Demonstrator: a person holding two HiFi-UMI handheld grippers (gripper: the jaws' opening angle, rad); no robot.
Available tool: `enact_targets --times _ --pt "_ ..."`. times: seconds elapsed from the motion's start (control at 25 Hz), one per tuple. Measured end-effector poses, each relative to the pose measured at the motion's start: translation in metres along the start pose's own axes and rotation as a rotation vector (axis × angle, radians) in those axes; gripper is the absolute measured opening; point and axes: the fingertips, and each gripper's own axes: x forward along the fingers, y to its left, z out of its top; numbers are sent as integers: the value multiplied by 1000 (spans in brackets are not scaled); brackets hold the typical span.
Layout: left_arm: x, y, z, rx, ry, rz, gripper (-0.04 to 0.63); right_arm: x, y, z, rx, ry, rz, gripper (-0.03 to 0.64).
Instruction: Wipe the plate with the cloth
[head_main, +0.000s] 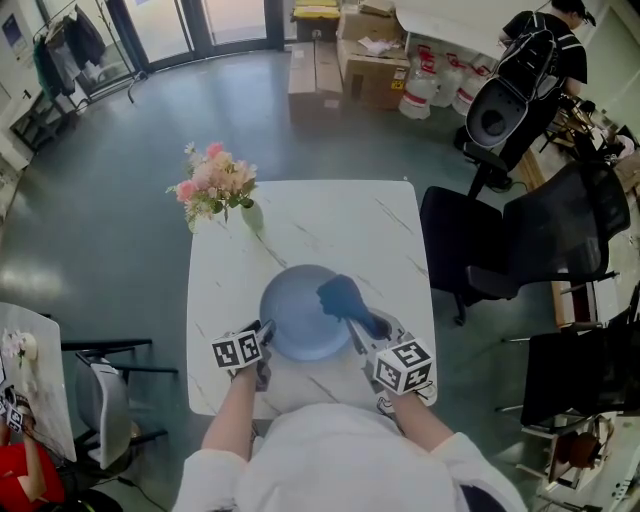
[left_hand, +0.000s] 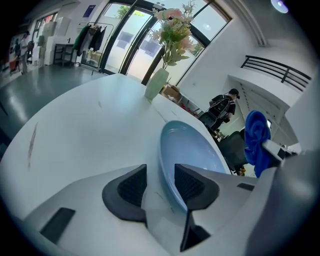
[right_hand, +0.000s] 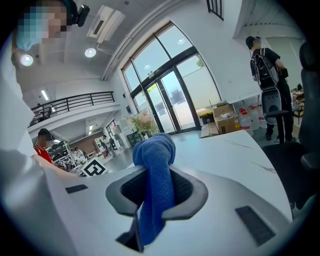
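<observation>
A round light-blue plate (head_main: 295, 322) lies on the white marble table (head_main: 330, 220), close to the near edge. My left gripper (head_main: 264, 338) is at the plate's left rim. In the left gripper view the plate (left_hand: 192, 147) has its rim between the jaws of the left gripper (left_hand: 160, 171), the inner pad over the dish and the outer pad standing off the rim. My right gripper (head_main: 356, 326) is shut on a blue cloth (head_main: 342, 296) that hangs over the plate's right side. In the right gripper view the cloth (right_hand: 155, 150) is pinched between the jaws of that gripper (right_hand: 157, 184).
A pale green vase of pink flowers (head_main: 215, 185) stands at the table's far left corner. Black office chairs (head_main: 540, 240) crowd the right side. A grey chair (head_main: 100, 395) stands at the near left. Cardboard boxes (head_main: 370, 60) and a person (head_main: 550, 40) are at the back.
</observation>
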Motion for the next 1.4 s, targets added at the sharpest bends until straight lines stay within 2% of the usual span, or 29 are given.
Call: enact_targets --times 0.32,0.76,1.4 --pt "5 -1 -1 37 45 6 86 1 -3 -1 1 1 -11 91" --pt "4 4 5 -67 -12 11 44 -2 -4 -1 5 -8 -19 91" --pt "-23 -26 32 9 -110 -45 43 -16 -1 11 -7 -47 -31 91"
